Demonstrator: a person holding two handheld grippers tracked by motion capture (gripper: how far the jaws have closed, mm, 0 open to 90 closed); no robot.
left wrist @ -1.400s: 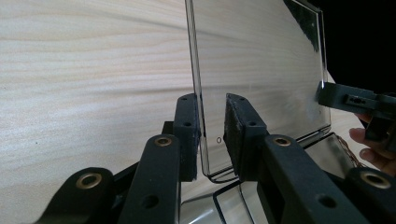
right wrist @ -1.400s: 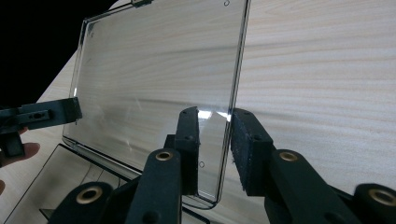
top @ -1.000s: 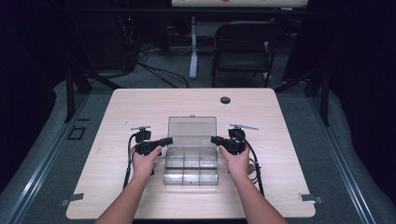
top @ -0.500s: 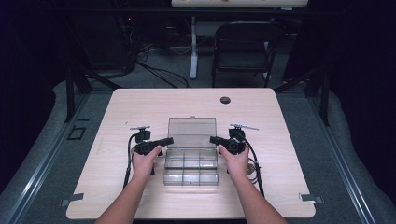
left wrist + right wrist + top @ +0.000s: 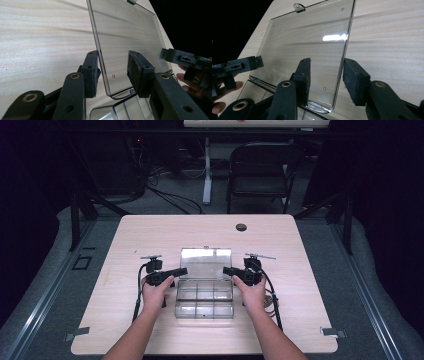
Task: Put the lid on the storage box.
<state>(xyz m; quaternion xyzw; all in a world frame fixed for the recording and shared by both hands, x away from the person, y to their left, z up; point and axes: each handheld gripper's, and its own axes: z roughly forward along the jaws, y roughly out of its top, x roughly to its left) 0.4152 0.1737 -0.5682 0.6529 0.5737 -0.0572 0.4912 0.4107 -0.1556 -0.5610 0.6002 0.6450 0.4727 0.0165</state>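
Observation:
A clear plastic compartment box (image 5: 204, 301) lies on the table with its lid (image 5: 206, 262) swung open toward the far side. My left gripper (image 5: 181, 270) sits at the lid's left edge and my right gripper (image 5: 227, 270) at its right edge. In the left gripper view the lid (image 5: 130, 32) has its edge between the jaws of the left gripper (image 5: 113, 72), close to the left pad (image 5: 91, 72). In the right gripper view the lid (image 5: 307, 42) has its edge inside the right gripper (image 5: 328, 80). Both pairs of jaws have just been opening and do not press on the lid.
The wooden table (image 5: 300, 270) has a round dark grommet (image 5: 241, 227) near its far edge. A folding chair (image 5: 260, 170) and cables stand on the floor beyond. A latch tab (image 5: 298, 7) sticks out from the lid's far edge.
Both hands, the box and the lid keep their places. Any widening of the jaws is too small to make out in the high view.

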